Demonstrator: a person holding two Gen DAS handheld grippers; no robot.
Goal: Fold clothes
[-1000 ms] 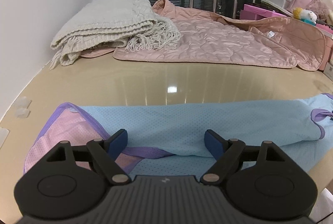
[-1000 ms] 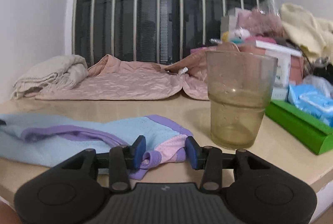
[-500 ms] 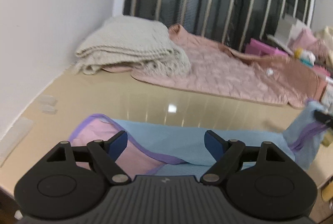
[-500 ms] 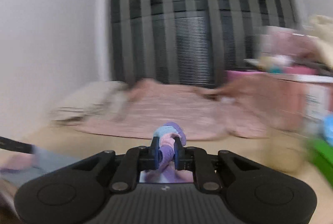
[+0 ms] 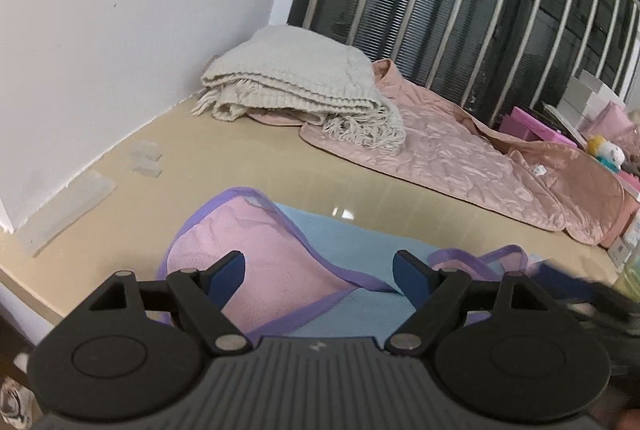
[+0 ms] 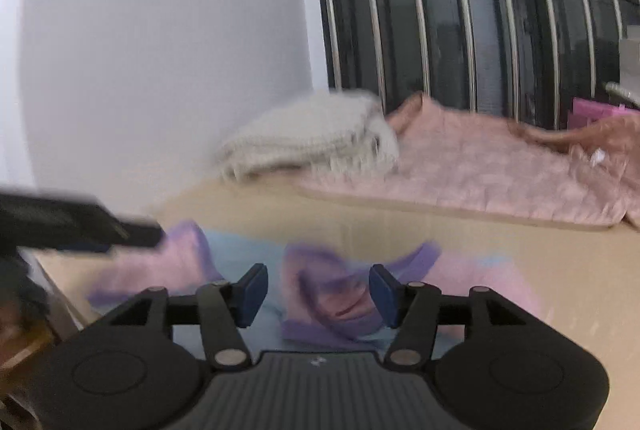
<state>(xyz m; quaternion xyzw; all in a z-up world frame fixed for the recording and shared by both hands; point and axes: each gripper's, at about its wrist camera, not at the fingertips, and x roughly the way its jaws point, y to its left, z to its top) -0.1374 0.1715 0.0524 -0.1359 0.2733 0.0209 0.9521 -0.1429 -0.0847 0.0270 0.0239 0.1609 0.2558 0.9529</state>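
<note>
A light blue mesh garment (image 5: 360, 242) with pink panels and purple trim lies on the beige table (image 5: 248, 166). Its right end is folded over toward the left, bunched in the right wrist view (image 6: 332, 290). My left gripper (image 5: 320, 270) is open, hovering over the garment's pink left end. My right gripper (image 6: 318, 288) is open just above the folded purple and pink end, holding nothing. The left gripper shows blurred at the left of the right wrist view (image 6: 80, 226).
A folded cream knit blanket (image 5: 296, 90) and a pink quilted cover (image 5: 460, 158) lie at the back by the barred window. Pink boxes and a plush toy (image 5: 608, 150) stand at the far right. White wall runs along the left edge.
My right gripper closed on the garment's right end, carried it leftward over the garment, then opened and let it go. My left gripper stayed open and turned slightly left.
</note>
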